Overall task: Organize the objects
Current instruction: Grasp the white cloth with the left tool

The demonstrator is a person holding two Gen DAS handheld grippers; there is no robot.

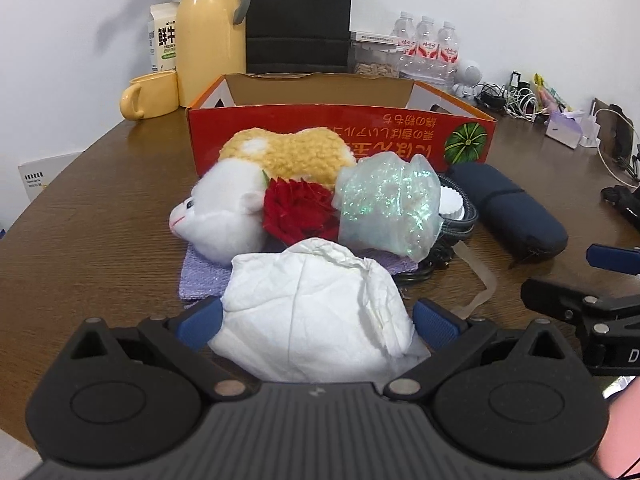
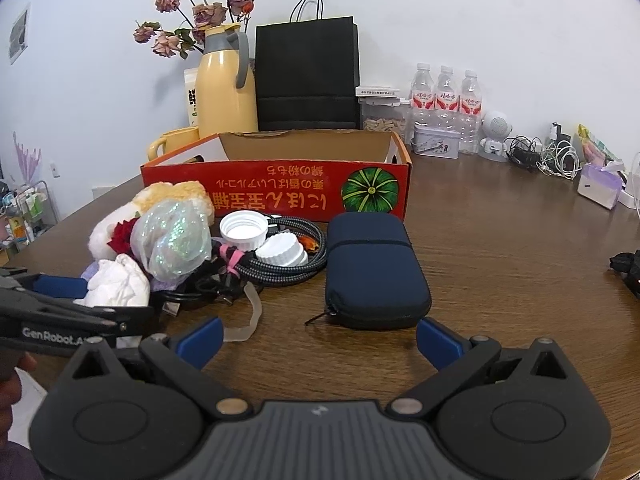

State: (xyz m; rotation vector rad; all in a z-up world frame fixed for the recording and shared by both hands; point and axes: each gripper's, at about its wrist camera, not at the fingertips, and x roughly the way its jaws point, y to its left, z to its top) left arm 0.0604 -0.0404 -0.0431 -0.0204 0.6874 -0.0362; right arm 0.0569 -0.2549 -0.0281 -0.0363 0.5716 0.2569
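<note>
While the left gripper (image 1: 316, 322) sits low over the brown table (image 1: 100, 208), its blue fingers (image 1: 199, 320) flank a crumpled white tissue (image 1: 316, 312), one on each side; whether they press it I cannot tell. Just beyond lie a white plush toy (image 1: 224, 212), a red fabric flower (image 1: 298, 210) and a glittery plastic bag (image 1: 386, 208), heaped before the red cardboard box (image 1: 320, 136). A navy zip pouch (image 1: 508, 210) lies to the right.

From the right wrist, the right gripper (image 2: 318, 340) hangs with its fingers spread wide and nothing between them, near the pouch (image 2: 374, 268). Two white caps (image 2: 244, 232) rest on a coiled braided cable (image 2: 288, 266). At the left edge, the tissue (image 2: 118, 284) lies against the other tool's blue pad.
</note>
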